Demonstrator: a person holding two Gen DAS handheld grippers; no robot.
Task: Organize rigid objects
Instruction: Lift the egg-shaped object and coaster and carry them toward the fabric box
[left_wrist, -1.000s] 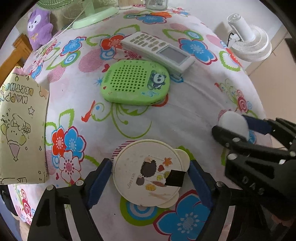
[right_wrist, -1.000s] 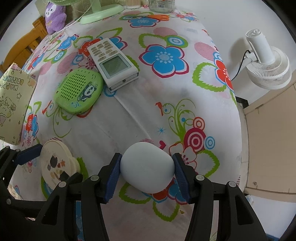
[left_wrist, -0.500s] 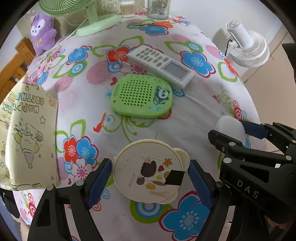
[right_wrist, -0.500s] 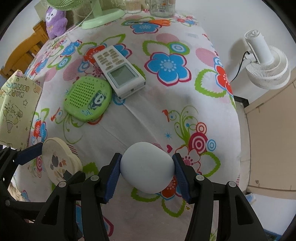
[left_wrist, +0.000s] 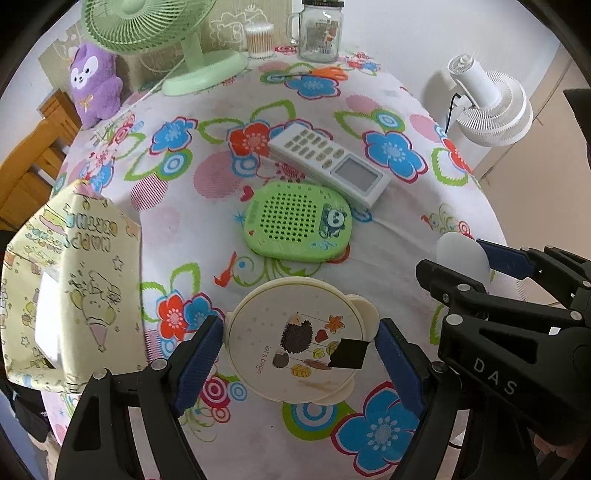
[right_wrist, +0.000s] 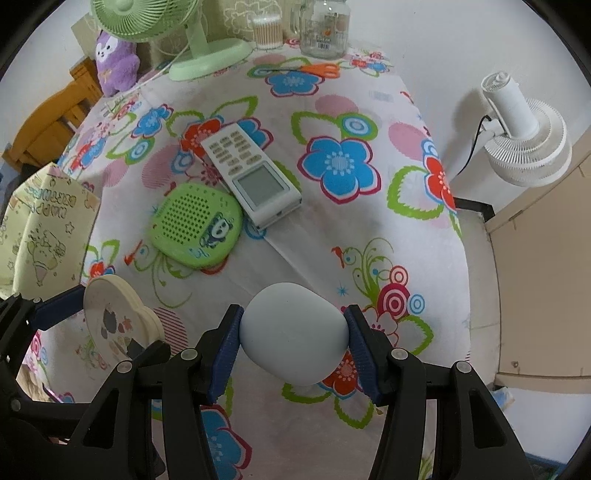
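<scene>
My left gripper (left_wrist: 300, 349) is shut on a round cream lid (left_wrist: 295, 339) with a hedgehog picture, held above the flowered tablecloth (left_wrist: 192, 229). My right gripper (right_wrist: 294, 338) is shut on a pale grey-blue egg-shaped object (right_wrist: 293, 332), also lifted off the cloth. In the left wrist view the right gripper (left_wrist: 476, 258) shows at the right edge with the egg-shaped object (left_wrist: 460, 256) in its jaws. The right wrist view shows the cream lid (right_wrist: 114, 321) at lower left. A green perforated speaker with a panda (left_wrist: 297, 221) and a white remote control (left_wrist: 328, 162) lie side by side mid-table.
A yellow paper gift bag (left_wrist: 70, 284) stands at the left edge. At the back stand a green desk fan (left_wrist: 166, 40), a purple plush toy (left_wrist: 94, 83), a cotton-swab jar (left_wrist: 260, 38) and a glass mug jar (left_wrist: 319, 31). A white fan (right_wrist: 521, 133) stands off the table's right side.
Both grippers have risen with their objects still held; the table looks farther away and more of the back of the table has come into view.
</scene>
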